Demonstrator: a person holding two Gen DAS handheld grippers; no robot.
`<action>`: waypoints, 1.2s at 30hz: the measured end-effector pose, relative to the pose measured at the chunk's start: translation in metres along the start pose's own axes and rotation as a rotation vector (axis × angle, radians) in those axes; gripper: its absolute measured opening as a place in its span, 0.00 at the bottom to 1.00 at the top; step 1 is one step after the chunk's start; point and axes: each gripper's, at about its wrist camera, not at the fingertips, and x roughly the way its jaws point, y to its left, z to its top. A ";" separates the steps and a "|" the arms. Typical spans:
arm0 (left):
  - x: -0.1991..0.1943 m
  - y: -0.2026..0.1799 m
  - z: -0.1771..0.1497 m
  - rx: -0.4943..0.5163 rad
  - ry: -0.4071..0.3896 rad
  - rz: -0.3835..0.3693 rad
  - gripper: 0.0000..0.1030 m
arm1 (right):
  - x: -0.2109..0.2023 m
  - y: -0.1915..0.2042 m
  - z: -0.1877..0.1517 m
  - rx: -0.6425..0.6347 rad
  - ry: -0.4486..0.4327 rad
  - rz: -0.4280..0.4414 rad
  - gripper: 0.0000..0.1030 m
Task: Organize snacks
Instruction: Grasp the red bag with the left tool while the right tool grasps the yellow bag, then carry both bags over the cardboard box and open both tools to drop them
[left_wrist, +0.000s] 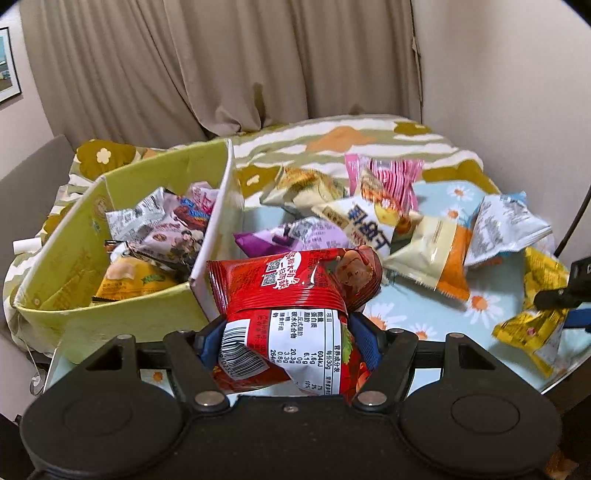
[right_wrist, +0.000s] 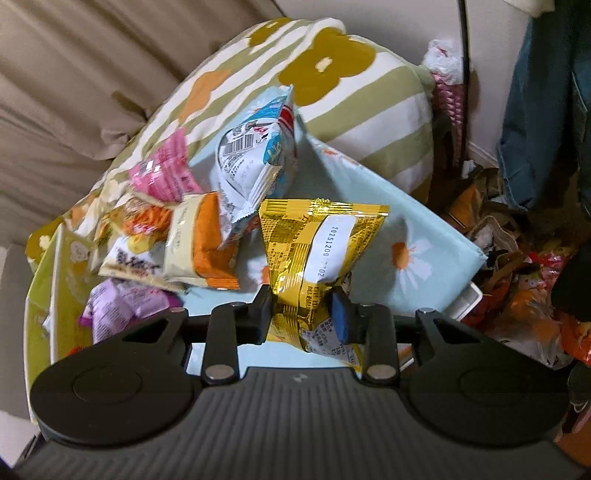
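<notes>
Snacks: we see the left gripper (left_wrist: 288, 343) clamped on a red packet (left_wrist: 291, 295) beside the green box (left_wrist: 74, 258), its lower end hidden; the right gripper (right_wrist: 301, 314) pinches a gold packet (right_wrist: 317, 243), blurred packets (right_wrist: 199, 243) lying beyond

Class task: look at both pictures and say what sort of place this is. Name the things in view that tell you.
Probably a bedroom at home: a flower-patterned quilt lies bunched against drawn beige curtains, and clothes hang by the wall.
</notes>
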 end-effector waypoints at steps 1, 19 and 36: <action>-0.003 0.000 0.001 -0.006 -0.009 0.001 0.71 | -0.002 0.002 -0.001 -0.010 0.001 0.011 0.47; -0.035 0.073 0.035 -0.095 -0.174 0.106 0.71 | -0.029 0.118 -0.007 -0.264 -0.020 0.294 0.47; 0.027 0.227 0.070 -0.148 -0.089 0.146 0.72 | 0.014 0.308 -0.063 -0.474 0.071 0.418 0.47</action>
